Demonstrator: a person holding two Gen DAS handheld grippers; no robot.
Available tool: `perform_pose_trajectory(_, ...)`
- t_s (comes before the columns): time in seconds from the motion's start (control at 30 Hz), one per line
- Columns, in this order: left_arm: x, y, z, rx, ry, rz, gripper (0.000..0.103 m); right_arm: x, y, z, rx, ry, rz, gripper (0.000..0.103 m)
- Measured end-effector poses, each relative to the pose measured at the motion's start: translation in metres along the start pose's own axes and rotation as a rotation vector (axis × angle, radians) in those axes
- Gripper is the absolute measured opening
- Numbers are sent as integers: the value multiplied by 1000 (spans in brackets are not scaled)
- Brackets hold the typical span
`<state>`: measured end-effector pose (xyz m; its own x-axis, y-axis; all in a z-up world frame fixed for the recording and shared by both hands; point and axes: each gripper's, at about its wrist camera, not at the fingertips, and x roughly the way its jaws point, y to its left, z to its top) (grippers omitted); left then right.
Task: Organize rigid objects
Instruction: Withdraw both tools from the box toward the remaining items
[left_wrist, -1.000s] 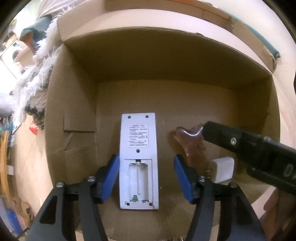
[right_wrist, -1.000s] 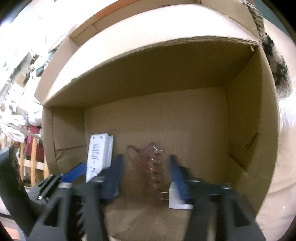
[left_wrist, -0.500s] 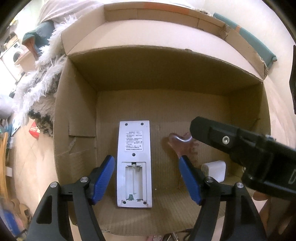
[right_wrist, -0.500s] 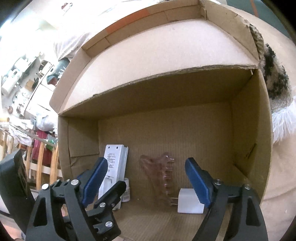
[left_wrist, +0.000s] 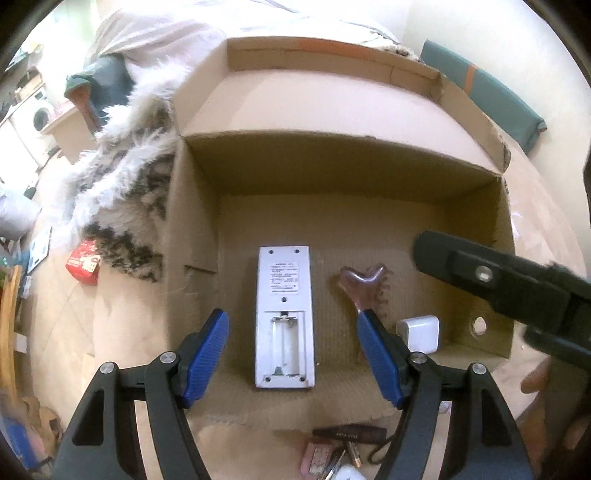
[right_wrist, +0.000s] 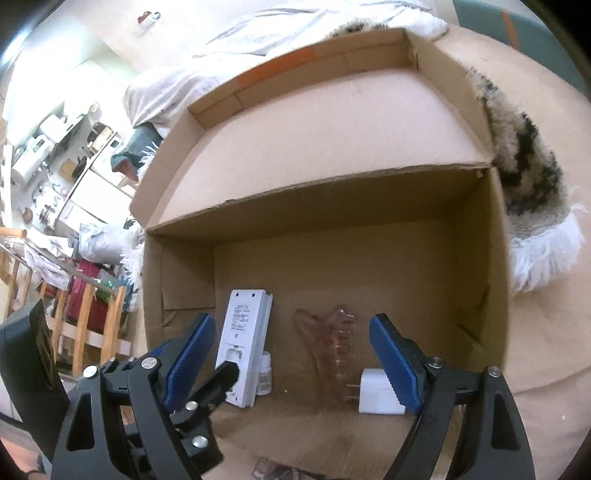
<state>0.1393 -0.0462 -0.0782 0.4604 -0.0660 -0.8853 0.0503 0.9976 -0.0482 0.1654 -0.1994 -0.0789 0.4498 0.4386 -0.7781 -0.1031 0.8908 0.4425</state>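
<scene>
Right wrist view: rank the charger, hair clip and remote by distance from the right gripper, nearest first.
From the right gripper in the right wrist view:
1. White charger: against the right-hand finger, low in the cardboard box.
2. Pink hair clip: between the fingers, its prong end beside the charger, reaching deeper into the box.
3. White remote: toward the box's left wall, partly behind the left gripper's finger. It is close with the clip.

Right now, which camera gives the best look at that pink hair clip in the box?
The right wrist view: the hair clip lies unobstructed on the box floor, teeth visible along its length. In the left wrist view, only its forked end shows; the left claw's blue finger covers the rest.
</scene>
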Motion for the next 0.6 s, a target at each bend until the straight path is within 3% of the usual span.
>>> perform_pose_trajectory(0.4, -63, 26, -32, -88, -71, -14, 70, -66, -4, -34, -41, -77, 0, 91)
perform_pose_trajectory(0.6, -65, 41, -57, -124, -54, 2, 70, -78, -15, -57, -15, -64, -4, 91)
